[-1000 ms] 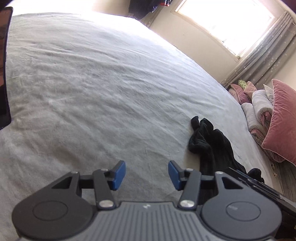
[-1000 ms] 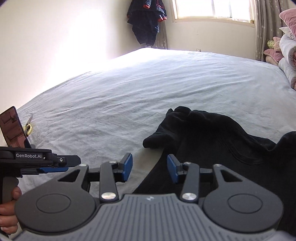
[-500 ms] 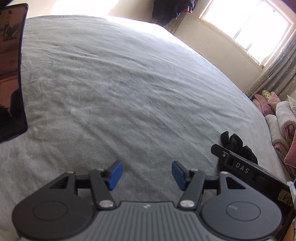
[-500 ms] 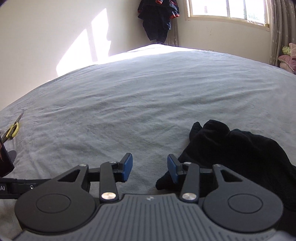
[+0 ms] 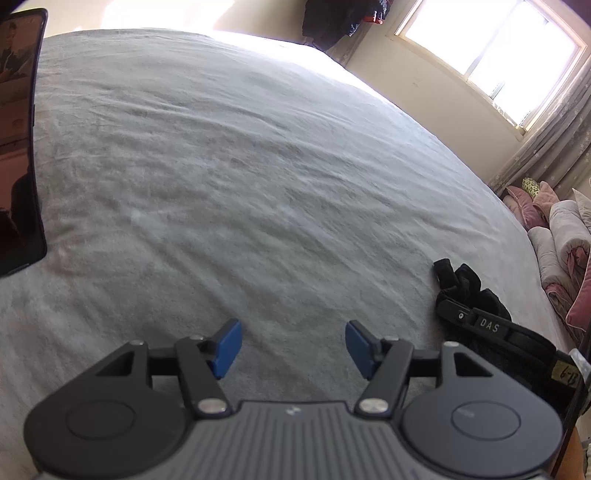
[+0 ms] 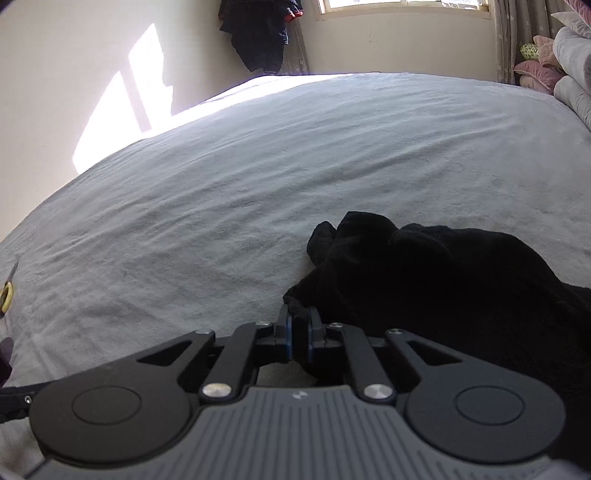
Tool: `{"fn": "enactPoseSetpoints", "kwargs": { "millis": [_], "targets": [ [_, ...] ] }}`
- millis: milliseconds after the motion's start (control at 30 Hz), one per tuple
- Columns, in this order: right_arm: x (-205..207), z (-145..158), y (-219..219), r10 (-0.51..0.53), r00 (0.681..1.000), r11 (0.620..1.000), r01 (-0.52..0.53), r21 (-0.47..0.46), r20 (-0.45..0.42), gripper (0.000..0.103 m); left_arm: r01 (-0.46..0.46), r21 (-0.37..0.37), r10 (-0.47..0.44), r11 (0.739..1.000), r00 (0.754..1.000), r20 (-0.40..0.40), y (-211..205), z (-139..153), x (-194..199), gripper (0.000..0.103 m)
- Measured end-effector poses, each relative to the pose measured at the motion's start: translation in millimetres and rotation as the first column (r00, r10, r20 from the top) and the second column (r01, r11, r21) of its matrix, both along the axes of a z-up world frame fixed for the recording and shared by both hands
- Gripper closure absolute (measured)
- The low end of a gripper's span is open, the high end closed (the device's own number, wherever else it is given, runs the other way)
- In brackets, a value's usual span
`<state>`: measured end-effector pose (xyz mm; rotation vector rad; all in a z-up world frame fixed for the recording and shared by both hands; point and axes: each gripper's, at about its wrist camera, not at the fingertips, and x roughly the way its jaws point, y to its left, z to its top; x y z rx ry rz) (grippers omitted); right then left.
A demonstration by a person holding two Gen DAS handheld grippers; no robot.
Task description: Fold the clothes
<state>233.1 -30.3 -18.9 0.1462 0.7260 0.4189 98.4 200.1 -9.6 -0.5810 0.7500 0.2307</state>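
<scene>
Since half a second ago the right gripper's blue pads have gone from spread to pinched on cloth; the left gripper has barely shifted and remains spread.

Left wrist view: left gripper (image 5: 293, 345) is spread wide over the wrinkled grey bedsheet (image 5: 240, 177), nothing between its blue pads (image 5: 228, 346). Crumpled black fabric garment (image 5: 467, 286) lies on the sheet at 3 o'clock from the fingertips, well apart from them. A black bar lettered "DAS" (image 5: 491, 326), part of the other handheld rig, crosses in front of the garment's near portion and hides it. Dark upright phone screen (image 5: 18, 147) stands at the 9 o'clock edge. Bright window (image 5: 491, 48) at 1 o'clock; dark clothes hanging in the corner (image 5: 332, 20) at 12; pink and grey pillows and rolled bedding (image 5: 561, 236) at 3.

Right wrist view: right gripper (image 6: 299, 334) is pressed together on the near corner of the black garment (image 6: 443, 280), which spreads from 12 to 3 o'clock across the grey sheet (image 6: 221, 184). Yellow-handled scissors (image 6: 6, 291) lie on the sheet at the 9 o'clock edge, far from the cloth. A sunlight patch on the cream wall (image 6: 122, 110) sits at 10 o'clock. Compared with half a second ago, the garment's edge now sits between the pads, not beside the right one.
</scene>
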Motion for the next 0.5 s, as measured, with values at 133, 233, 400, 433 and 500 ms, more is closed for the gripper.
{"fn": "enactPoseSetpoints", "kwargs": {
  "millis": [133,233,400,433,500],
  "targets": [
    [11,13,5,0.034,0.999,0.979,-0.027,0.201,-0.033,0.094,-0.004,-0.018,0.004,1.000,1.000,0.003,3,-1,-1,0.040],
    [19,13,7,0.082,0.994,0.927,-0.051,0.373,-0.068,0.093,-0.008,-0.033,0.008,0.999,1.000,0.004,5,-1,0,0.040],
    [32,-9,-5,0.071,0.981,0.835,0.041,0.548,-0.181,0.093,-0.013,-0.058,0.013,0.998,1.000,0.006,9,-2,0,0.040],
    [32,-14,-10,0.053,0.977,0.828,0.072,0.557,-0.205,0.092,-0.014,-0.063,0.014,0.998,1.000,0.006,9,-2,0,0.040],
    [29,-19,-23,0.012,0.974,0.824,0.119,0.554,-0.226,0.092,-0.015,-0.071,0.015,0.997,1.000,0.006,10,-2,0,0.040]
  ]
}}
